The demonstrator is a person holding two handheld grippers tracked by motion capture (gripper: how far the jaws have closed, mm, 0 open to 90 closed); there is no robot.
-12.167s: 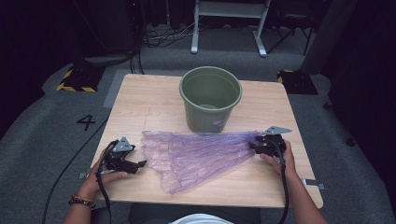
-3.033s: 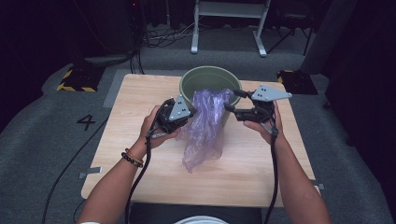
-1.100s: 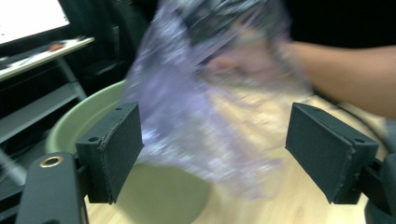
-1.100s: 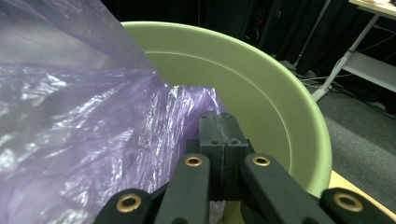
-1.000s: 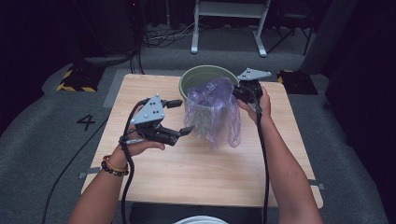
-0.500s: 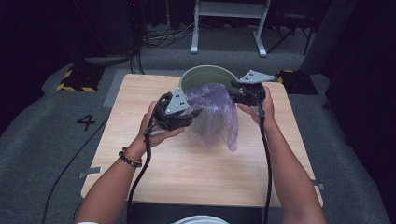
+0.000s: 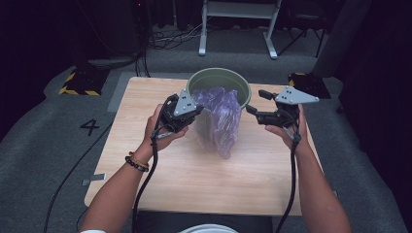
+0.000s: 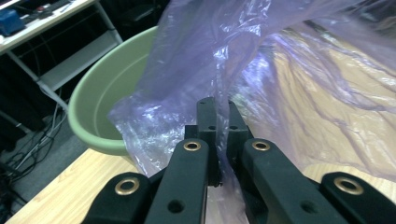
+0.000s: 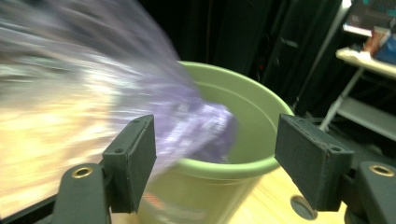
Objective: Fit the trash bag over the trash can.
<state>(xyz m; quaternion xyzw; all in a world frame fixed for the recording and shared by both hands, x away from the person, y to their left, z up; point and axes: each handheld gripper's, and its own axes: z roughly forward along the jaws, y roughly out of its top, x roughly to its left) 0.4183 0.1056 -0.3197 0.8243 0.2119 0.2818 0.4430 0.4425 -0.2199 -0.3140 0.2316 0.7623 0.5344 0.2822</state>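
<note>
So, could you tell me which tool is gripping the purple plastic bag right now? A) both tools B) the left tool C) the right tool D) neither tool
B: the left tool is clamped shut on the purple plastic bag, while the right tool stands open beside the green bucket, with nothing between its pads.

Left gripper (image 7: 192, 115): black body, grey three-cornered plate on top, black cable trailing along forearm. Right gripper (image 7: 256, 102): same build, grey plate, black cable. Jaw arms matte black with brass-ringed screw holes; flat rectangular black pads. Left wrist: dark beaded bracelet plus orange band. Forearms unsleeved.
</note>
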